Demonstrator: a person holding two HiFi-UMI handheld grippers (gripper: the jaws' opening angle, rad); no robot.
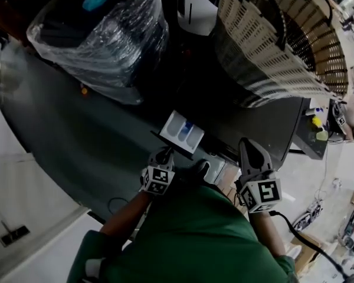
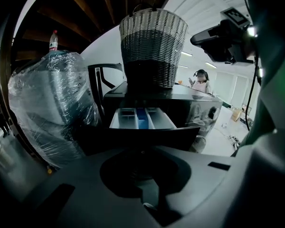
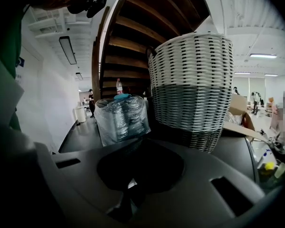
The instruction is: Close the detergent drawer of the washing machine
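The white detergent drawer (image 1: pixel 183 131) with a blue insert stands pulled out of the dark washing machine (image 1: pixel 274 125). In the left gripper view the drawer (image 2: pixel 141 118) lies straight ahead, with its dark front panel (image 2: pixel 154 137) close before the jaws. My left gripper (image 1: pixel 163 156) sits at that front panel, its jaws together and holding nothing; whether it touches the panel I cannot tell. My right gripper (image 1: pixel 249 149) hovers to the right of the drawer over the machine's front edge, jaws together and empty. In both gripper views the jaws show only as dark shapes.
A woven laundry basket (image 1: pixel 271 40) stands on the machine's top, behind and right of the drawer. A large plastic-wrapped bundle (image 1: pixel 103 34) sits to the left on the dark floor. A person (image 2: pixel 200 80) stands far off in the room. Cartons and cables lie at the lower right.
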